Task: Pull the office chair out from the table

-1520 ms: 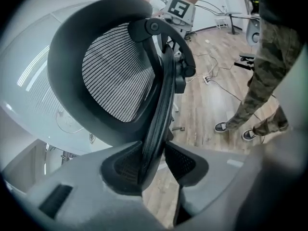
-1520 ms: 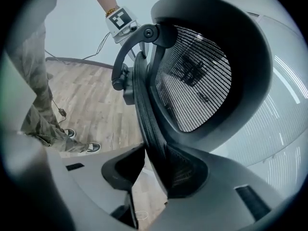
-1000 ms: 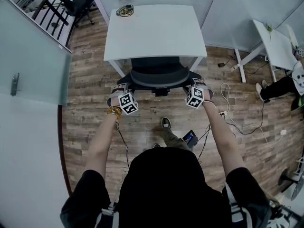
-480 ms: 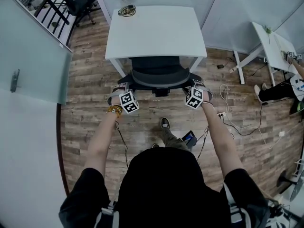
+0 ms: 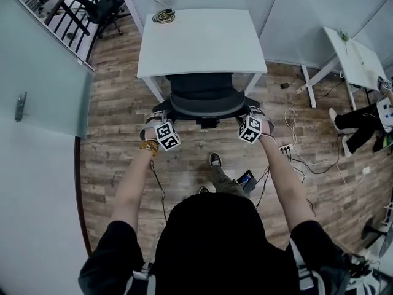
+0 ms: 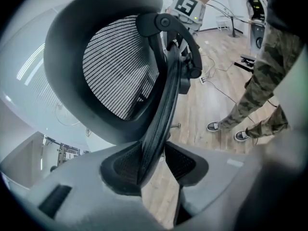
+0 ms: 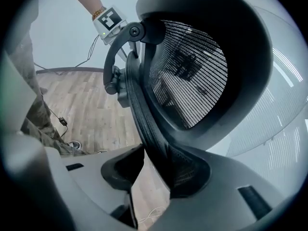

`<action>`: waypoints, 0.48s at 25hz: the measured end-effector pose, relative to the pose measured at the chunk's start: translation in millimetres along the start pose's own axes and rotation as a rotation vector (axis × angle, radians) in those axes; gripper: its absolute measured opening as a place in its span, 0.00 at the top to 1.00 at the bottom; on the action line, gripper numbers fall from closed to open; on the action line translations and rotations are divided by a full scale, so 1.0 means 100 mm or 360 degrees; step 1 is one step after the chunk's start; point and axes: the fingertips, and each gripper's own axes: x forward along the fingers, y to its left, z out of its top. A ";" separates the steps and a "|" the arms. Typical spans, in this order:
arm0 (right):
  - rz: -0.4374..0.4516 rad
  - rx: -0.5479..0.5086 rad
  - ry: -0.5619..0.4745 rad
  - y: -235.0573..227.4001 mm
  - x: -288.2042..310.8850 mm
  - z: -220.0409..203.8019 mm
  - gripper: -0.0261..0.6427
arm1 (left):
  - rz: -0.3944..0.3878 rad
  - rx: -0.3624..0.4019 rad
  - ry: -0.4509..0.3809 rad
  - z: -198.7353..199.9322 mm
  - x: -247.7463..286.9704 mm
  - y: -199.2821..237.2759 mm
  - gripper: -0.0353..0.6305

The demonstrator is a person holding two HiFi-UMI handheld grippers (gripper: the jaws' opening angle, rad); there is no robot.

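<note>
A black mesh office chair stands tucked at the front edge of a white table. My left gripper is at the left side of the backrest and my right gripper at the right side. In the left gripper view the backrest rim runs down between the pads, and the left gripper is shut on it. In the right gripper view the backrest rim sits between the pads of the right gripper, pressed against the right-hand pad. The seat and base are hidden under the table.
A coil of cable lies on the table's far edge. Cables and a power strip trail on the wood floor at right. A second white table and a seated person are further right. A glass wall runs along the left.
Both grippers and the backrest have come a little toward me, away from the table edge. The grips look the same.
</note>
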 end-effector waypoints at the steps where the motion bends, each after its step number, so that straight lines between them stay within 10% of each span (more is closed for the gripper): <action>1: 0.0001 0.0002 0.0001 0.02 -0.01 0.00 0.77 | 0.0012 -0.0002 0.0002 0.00 -0.01 -0.01 0.72; 12: -0.0014 0.0003 -0.0020 0.30 -0.11 0.09 0.77 | 0.0015 -0.0017 0.0009 -0.17 -0.14 -0.17 0.71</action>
